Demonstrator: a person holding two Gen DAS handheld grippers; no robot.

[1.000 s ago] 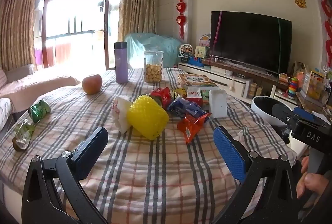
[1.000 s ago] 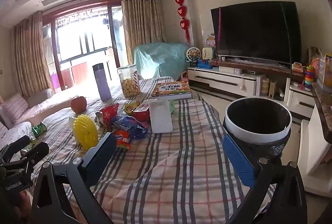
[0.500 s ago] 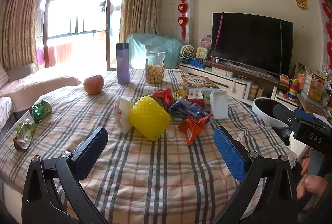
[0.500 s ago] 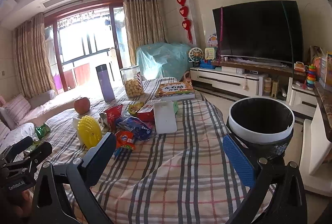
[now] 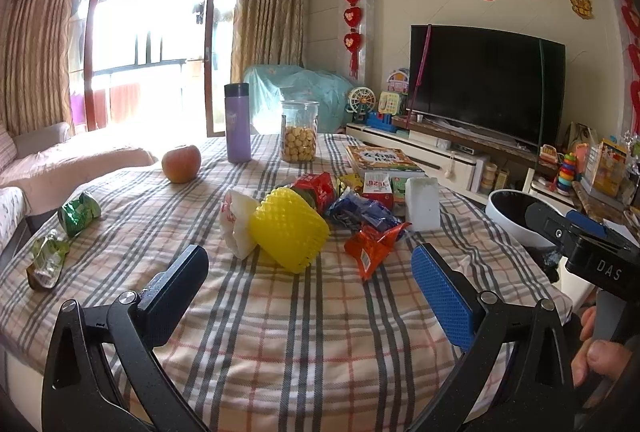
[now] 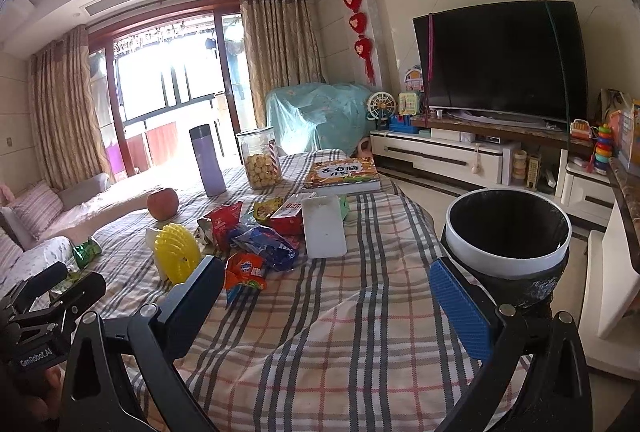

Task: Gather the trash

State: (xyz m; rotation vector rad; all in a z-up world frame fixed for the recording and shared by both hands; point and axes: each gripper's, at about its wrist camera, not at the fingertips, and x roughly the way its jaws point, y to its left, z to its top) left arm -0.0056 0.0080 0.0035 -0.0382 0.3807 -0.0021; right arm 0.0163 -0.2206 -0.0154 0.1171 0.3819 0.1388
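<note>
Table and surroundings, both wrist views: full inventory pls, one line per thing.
Tablecloth: 1, plaid, covers table
Foam fruit net: 1, yellow, table centre
White bag: 1, touching the net's left side
Snack wrappers: several, red, blue, orange, piled right of the net
White block: 1, upright behind the pile
Green wrappers: 2, table's left edge
Apple: 1, red, far left
Flask: 1, purple, far side
Biscuit jar: 1, clear, beside flask
Book: 1, far right, flat
Trash bin: 1, white rim, black liner, off table's right side
TV: 1, black, on wall
Left gripper: open, empty
Right gripper: open, empty
</note>
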